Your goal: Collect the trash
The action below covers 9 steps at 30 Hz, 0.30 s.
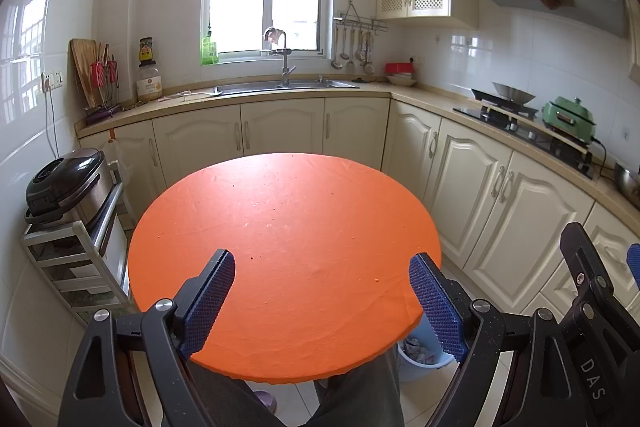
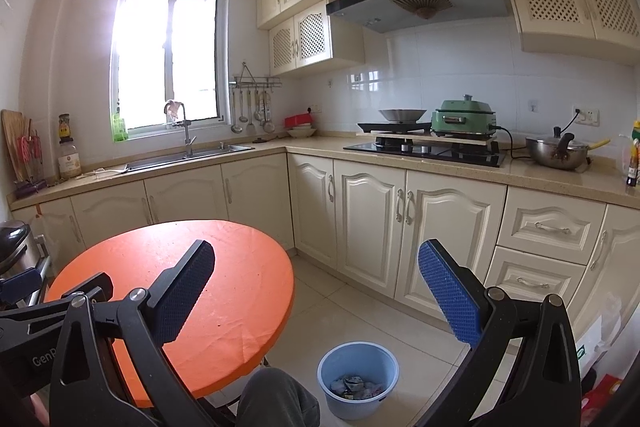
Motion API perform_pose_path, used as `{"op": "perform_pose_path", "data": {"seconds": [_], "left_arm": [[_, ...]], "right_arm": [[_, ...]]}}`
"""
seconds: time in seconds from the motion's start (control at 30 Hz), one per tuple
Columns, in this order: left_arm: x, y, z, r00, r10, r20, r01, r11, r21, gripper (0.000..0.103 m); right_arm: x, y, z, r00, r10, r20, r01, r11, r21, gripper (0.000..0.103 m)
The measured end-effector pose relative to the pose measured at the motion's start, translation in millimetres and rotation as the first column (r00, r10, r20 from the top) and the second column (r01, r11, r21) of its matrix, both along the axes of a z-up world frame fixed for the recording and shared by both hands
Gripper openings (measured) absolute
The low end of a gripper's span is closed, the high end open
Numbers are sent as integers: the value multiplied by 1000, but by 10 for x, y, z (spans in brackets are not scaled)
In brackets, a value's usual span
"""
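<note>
A round table with an orange cloth (image 1: 280, 247) fills the middle of the left wrist view; only small crumbs lie on it. My left gripper (image 1: 322, 271) is open and empty above the table's near part. A light blue bin (image 2: 358, 373) stands on the floor right of the table, with crumpled wrappers (image 2: 356, 385) inside. It also shows in the left wrist view (image 1: 420, 359) under the table's edge. My right gripper (image 2: 316, 267) is open and empty, held above the floor between the table (image 2: 224, 299) and the bin. The right gripper also shows at the right edge of the left wrist view (image 1: 592, 287).
Cream cabinets (image 2: 420, 227) and a counter run along the back and right, with a sink (image 1: 280, 85), a stove (image 2: 428, 147) and a green cooker (image 2: 464, 119). A rice cooker (image 1: 64, 183) sits on a rack left of the table. The person's knee (image 2: 276, 399) is near the bin.
</note>
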<state>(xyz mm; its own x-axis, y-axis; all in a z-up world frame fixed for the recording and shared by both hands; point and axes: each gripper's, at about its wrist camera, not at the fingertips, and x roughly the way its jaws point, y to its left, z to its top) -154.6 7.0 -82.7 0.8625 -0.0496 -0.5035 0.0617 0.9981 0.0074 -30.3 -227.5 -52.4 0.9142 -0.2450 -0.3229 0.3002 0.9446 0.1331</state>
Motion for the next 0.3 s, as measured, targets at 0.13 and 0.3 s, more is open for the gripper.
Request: {"op": "perform_pose_path", "data": {"seconds": [0.13,0.3], "left_arm": [[16,7,3,1000,0,0,0,1000,2,86],[54,13,-1,1000,2,-9,-2,1000,4,86]], "right_arm": [[4,13,-1,1000,0,-2,0,1000,0,103],[21,19,-5,1000,-3,-8,3,1000,-3,103]]}}
